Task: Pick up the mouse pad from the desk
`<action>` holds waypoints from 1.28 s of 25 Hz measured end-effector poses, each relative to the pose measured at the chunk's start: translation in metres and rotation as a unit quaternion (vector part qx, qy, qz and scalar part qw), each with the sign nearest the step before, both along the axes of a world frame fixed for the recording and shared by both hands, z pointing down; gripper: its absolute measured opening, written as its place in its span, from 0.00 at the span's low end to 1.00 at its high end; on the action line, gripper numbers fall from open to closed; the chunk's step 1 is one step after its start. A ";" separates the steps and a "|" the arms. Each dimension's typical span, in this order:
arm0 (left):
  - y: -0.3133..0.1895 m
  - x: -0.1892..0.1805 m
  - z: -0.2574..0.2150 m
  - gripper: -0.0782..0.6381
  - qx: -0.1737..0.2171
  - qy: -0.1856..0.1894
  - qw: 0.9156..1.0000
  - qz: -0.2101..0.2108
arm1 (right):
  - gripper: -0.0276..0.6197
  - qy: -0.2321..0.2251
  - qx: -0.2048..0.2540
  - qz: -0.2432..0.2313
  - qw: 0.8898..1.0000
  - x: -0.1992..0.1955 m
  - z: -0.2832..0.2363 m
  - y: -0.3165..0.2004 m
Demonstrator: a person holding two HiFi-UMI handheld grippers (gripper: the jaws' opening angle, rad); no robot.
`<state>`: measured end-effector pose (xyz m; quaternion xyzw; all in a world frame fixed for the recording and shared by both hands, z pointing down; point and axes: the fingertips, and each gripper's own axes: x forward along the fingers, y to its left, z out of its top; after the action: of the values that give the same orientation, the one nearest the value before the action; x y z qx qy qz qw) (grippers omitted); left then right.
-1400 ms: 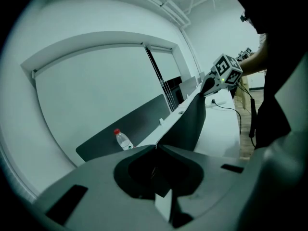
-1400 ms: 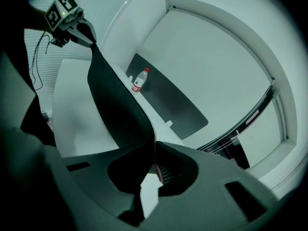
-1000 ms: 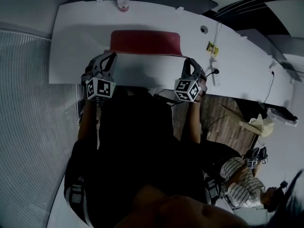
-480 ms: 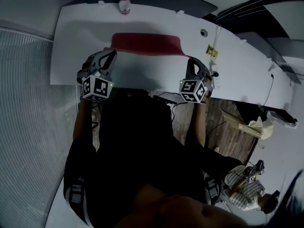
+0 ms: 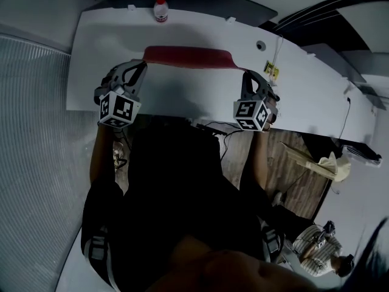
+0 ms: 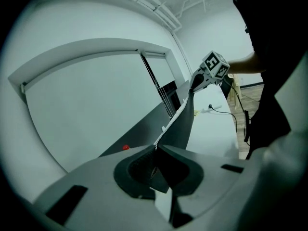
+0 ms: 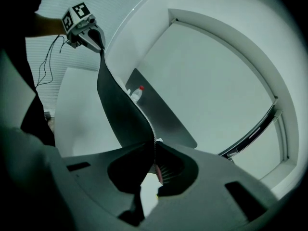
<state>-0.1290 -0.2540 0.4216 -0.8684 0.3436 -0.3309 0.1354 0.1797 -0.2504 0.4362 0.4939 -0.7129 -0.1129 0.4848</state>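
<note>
Mouse pad (image 5: 188, 58), a thin, floppy dark-red sheet, is pinched at its left corner by the closed left hand-held gripper (image 5: 141, 67) and at its right corner by the closed right hand-held gripper (image 5: 246, 75), sagging above the smooth white surface (image 5: 200, 96), so the pickup is judged nearly complete.

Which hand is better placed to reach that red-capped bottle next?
Left. The left tongs sit nearer the bottle, on its side of the desk; the right tongs are farther off. Both are clamped on the mouse pad, though.
</note>
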 end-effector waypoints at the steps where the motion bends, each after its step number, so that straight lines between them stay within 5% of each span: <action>1: 0.000 0.000 -0.002 0.13 0.000 -0.001 1.000 0.002 | 0.06 -0.001 -0.002 -0.001 1.000 0.000 -0.001 0.000; 32: 0.023 -0.001 -0.093 0.13 0.027 0.038 0.999 0.016 | 0.06 -0.021 0.026 -0.026 0.999 0.000 -0.092 0.026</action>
<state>-0.1295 -0.2311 0.3287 -0.8819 0.3434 -0.2859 0.1504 0.1797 -0.2246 0.3442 0.4898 -0.7325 -0.1331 0.4536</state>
